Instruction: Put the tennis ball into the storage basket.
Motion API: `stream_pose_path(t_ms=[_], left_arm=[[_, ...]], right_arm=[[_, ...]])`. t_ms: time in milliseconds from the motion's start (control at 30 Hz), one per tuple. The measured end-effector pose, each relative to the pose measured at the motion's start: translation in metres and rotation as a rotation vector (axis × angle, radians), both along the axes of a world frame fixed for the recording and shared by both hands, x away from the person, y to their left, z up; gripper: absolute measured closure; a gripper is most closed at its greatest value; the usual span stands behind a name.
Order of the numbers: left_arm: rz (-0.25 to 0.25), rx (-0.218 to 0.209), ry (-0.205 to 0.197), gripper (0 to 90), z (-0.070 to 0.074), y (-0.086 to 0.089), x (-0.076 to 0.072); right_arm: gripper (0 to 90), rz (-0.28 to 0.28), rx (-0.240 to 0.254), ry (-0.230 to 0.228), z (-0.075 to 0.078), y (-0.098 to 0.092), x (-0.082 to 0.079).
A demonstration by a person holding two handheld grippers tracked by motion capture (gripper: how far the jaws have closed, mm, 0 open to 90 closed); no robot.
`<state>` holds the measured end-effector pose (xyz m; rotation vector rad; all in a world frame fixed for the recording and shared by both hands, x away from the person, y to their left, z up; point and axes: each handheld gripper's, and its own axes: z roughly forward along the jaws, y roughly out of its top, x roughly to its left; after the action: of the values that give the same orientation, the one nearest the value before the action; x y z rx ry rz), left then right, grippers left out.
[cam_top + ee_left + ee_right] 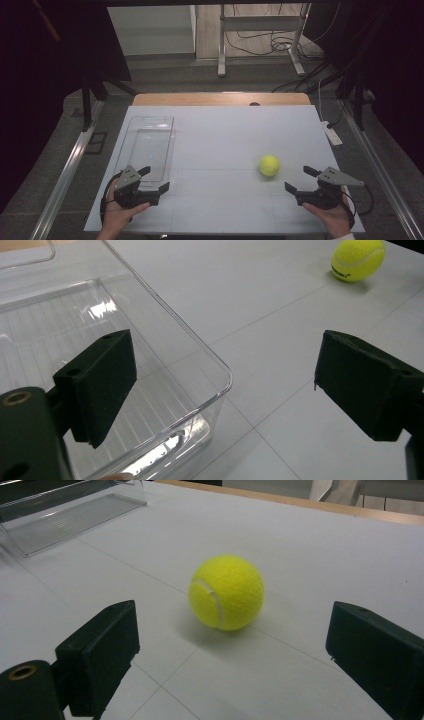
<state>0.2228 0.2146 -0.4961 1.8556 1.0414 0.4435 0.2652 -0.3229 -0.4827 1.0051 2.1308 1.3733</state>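
We see the yellow felt tennis ball (269,165) lying on the white table (220,145), near our right gripper (301,180), whose jaws stand wide apart with nothing between them. Our left gripper (155,179) is also spread wide and empty, at the near corner of the clear plastic rectangular tray (150,145).

ball (227,592): yellow felt, fuzzy, matt
bin (150,315): clear plastic, glossy, ribbed floor
table (225,130): white top, smooth, matt; wood edge at far side
left gripper (220,385): black plastic jaws, matt
right gripper (232,650): same; grey metal-looking top plate
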Motion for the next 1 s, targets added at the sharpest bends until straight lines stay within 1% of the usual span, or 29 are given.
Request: stream_pose_path(t_ms=[467,867,1000], left_arm=[[-0.002,-0.001,0.008,10.4,-0.0010,-0.0006,0.0002],[-0.003,-0.003,0.010,9.8,0.0000,-0.0013,-0.0005],[0.001,-0.005,0.019,9.7,-0.0006,-0.0010,0.0013]], right_arm=[[8.0,0.001,-0.008,0.004,-0.0025,0.0000,0.0013],[8.1,-0.005,-0.003,0.009,-0.0034,-0.0016,0.0026],[8.0,-0.005,-0.003,0.012,-0.0043,-0.0015,0.0037]])
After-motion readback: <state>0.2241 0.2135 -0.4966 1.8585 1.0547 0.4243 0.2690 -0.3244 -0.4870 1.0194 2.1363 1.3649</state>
